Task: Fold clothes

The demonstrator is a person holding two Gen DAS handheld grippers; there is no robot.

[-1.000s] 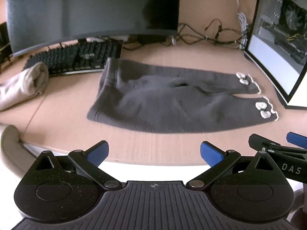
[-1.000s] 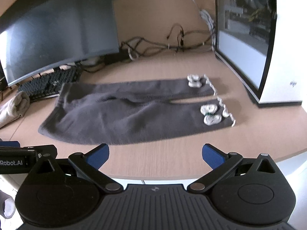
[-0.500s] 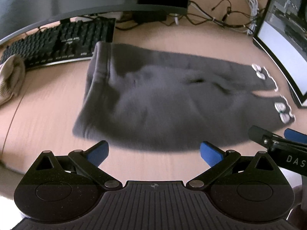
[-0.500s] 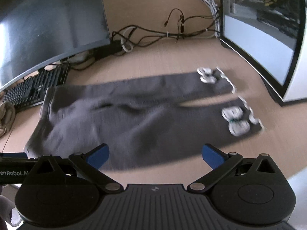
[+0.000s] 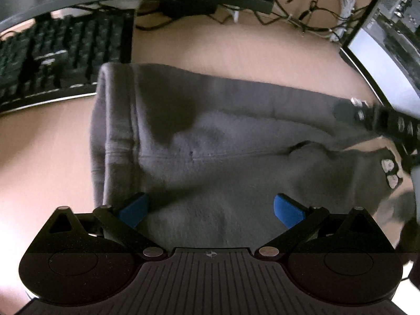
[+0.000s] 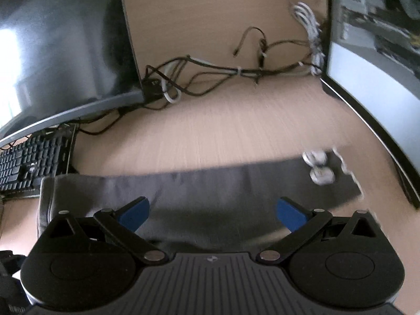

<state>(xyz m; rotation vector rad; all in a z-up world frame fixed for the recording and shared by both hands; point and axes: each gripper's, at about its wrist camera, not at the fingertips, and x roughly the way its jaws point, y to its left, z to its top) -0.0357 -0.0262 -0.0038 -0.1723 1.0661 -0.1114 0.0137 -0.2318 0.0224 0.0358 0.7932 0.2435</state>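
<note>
Dark grey fleece trousers [image 5: 210, 144] lie flat on the wooden desk [image 5: 39, 162], waistband to the left and legs running right, with white trims at the cuffs [image 5: 391, 170]. My left gripper [image 5: 210, 208] is open, low over the near waist part, its blue pads either side of the cloth. My right gripper [image 6: 212, 212] is open, low over the legs [image 6: 236, 183], near the white-trimmed cuffs [image 6: 319, 166]. It also shows at the right of the left wrist view [image 5: 380, 120].
A black keyboard [image 5: 52, 60] lies at the back left under a curved monitor [image 6: 57, 42]. A tangle of cables [image 6: 223, 71] runs along the back. A second screen [image 6: 380, 73] stands at the right, close to the cuffs.
Both grippers have moved forward and down from the desk's near edge to just over the trousers. Both stay open. The trousers have not moved.
</note>
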